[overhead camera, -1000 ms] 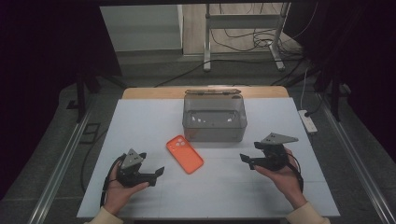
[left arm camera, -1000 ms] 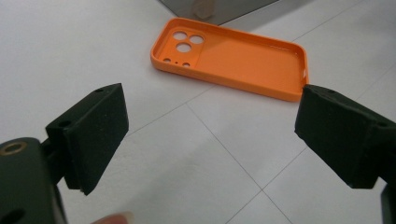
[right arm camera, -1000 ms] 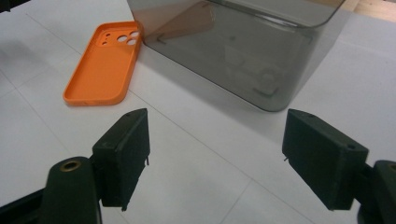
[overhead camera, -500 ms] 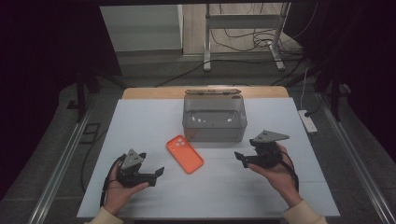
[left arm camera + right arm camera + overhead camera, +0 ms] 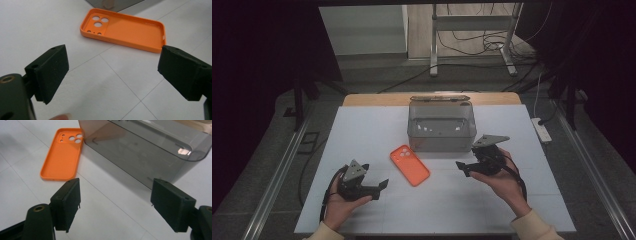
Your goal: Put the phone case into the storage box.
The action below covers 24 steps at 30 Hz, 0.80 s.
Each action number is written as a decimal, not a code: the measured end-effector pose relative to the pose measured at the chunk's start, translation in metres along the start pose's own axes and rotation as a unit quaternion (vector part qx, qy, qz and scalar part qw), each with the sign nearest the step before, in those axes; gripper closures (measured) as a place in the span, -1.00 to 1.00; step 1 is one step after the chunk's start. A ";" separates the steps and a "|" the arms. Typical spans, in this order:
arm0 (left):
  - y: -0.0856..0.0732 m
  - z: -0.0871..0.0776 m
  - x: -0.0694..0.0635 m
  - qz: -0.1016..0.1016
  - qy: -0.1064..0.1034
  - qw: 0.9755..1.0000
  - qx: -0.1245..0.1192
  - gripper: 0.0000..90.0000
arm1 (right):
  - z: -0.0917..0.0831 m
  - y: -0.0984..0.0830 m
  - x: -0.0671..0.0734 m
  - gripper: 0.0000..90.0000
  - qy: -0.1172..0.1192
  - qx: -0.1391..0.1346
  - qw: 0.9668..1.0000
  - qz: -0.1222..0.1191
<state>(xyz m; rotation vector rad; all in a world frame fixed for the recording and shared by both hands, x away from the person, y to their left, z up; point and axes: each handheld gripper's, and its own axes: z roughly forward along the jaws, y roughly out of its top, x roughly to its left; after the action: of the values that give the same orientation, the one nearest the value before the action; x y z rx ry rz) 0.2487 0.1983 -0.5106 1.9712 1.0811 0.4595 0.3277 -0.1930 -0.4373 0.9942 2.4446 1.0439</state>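
An orange phone case [image 5: 409, 164] lies hollow side up on the white table top, in front of a smoky transparent box [image 5: 441, 127]. My left gripper [image 5: 382, 185] rests low at the left, open, its jaws wide apart and pointing toward the orange case [image 5: 125, 29]. At the right, my right gripper [image 5: 463, 168] is also open, with nothing between its jaws. It points at the gap between the case [image 5: 62, 154] and the box [image 5: 147, 147].
The white table top [image 5: 377, 130] sits on a wooden board whose edge shows behind the box. A power strip [image 5: 542, 130] lies off the right edge. A metal stand and cables stand on the floor at the back.
My right gripper has moved left and a little toward the box and the case. The left gripper has stayed where it was.
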 end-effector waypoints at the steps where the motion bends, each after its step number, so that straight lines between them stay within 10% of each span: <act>1: 0.000 0.000 0.000 0.000 0.000 1.000 0.000 -0.78 | 0.000 0.000 0.000 -0.46 0.000 0.000 1.000 0.000; 24: 0.002 0.002 -0.004 0.004 0.001 1.000 0.000 -0.78 | 0.008 0.033 0.018 -0.47 0.016 0.010 1.000 0.004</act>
<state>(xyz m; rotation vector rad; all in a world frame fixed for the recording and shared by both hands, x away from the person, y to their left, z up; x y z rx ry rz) 0.2490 0.1936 -0.5096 1.9769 1.0744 0.4648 0.3349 -0.1601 -0.4187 1.0006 2.4832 1.0484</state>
